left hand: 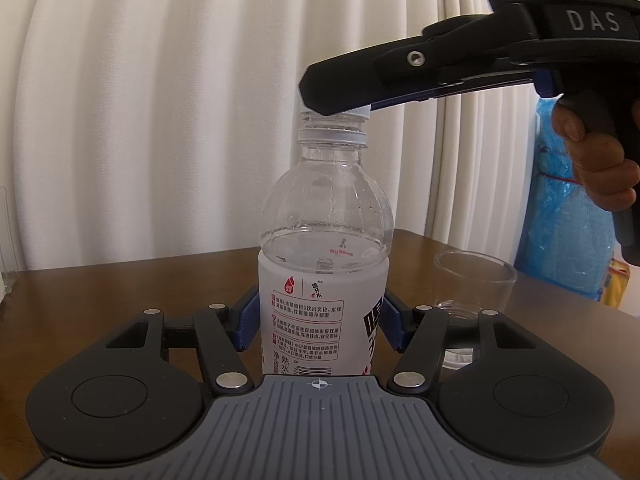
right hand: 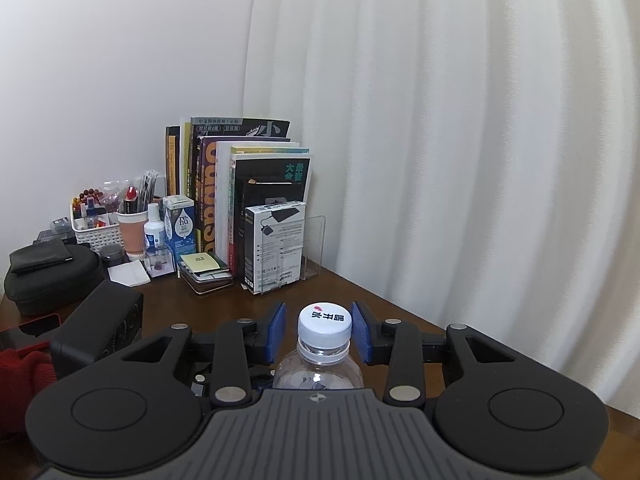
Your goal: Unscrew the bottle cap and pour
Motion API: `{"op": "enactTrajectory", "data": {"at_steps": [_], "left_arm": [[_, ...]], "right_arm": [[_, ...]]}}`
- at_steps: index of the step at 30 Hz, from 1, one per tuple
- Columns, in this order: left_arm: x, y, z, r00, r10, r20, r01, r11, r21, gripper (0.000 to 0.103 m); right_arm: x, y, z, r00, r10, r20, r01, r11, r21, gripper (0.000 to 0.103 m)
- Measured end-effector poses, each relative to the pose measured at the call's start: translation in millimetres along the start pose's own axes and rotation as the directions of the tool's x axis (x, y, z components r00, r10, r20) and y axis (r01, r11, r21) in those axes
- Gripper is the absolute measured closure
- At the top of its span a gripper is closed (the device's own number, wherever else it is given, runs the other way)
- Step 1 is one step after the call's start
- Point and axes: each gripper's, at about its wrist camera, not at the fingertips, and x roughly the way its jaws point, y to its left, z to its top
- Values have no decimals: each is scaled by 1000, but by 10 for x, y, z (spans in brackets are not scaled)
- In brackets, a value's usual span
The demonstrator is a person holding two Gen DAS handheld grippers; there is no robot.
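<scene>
A clear water bottle point(left hand: 324, 240) with a white label stands upright on the brown table point(left hand: 120, 292). My left gripper point(left hand: 318, 320) is shut on the bottle's labelled body, blue pads against both sides. The white cap point(right hand: 324, 326) sits on the neck. My right gripper point(right hand: 320, 332) is level with the cap, its blue pads point(right hand: 278, 330) on either side with small gaps, so it is open around it. In the left wrist view the right gripper point(left hand: 336, 100) covers the cap from the right. An empty clear glass point(left hand: 472, 284) stands right of the bottle.
White curtains hang behind the table. In the right wrist view, books point(right hand: 240, 184), a white box point(right hand: 276, 248), a basket of small items point(right hand: 96, 232) and a black case point(right hand: 48, 276) stand at the far left. A blue plastic bag point(left hand: 568, 208) is beyond the table's right edge.
</scene>
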Motion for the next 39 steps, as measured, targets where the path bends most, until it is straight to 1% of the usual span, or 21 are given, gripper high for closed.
{"op": "enactTrajectory", "data": {"at_steps": [8,29,37,39], "left_arm": [[11,10,5,1000,-1,-2,1,1000,-1,43],[72,9,-5,1000,-5,-7,4,1000,-10,42],[65,29,-17,1000,-5,-8,5,1000,-11,43],[69,32,-15,1000,-5,-8,5,1000,-12,42]], "right_arm": [[24,26,21,1000,-9,-6,8,1000,-22,62],[44,12,-4,1000,-5,-2,5,1000,-1,62],[13,5,-33,999,-28,26,28,1000,-3,62],[27,-1,-33,999,-25,25,25,1000,-4,64]]}}
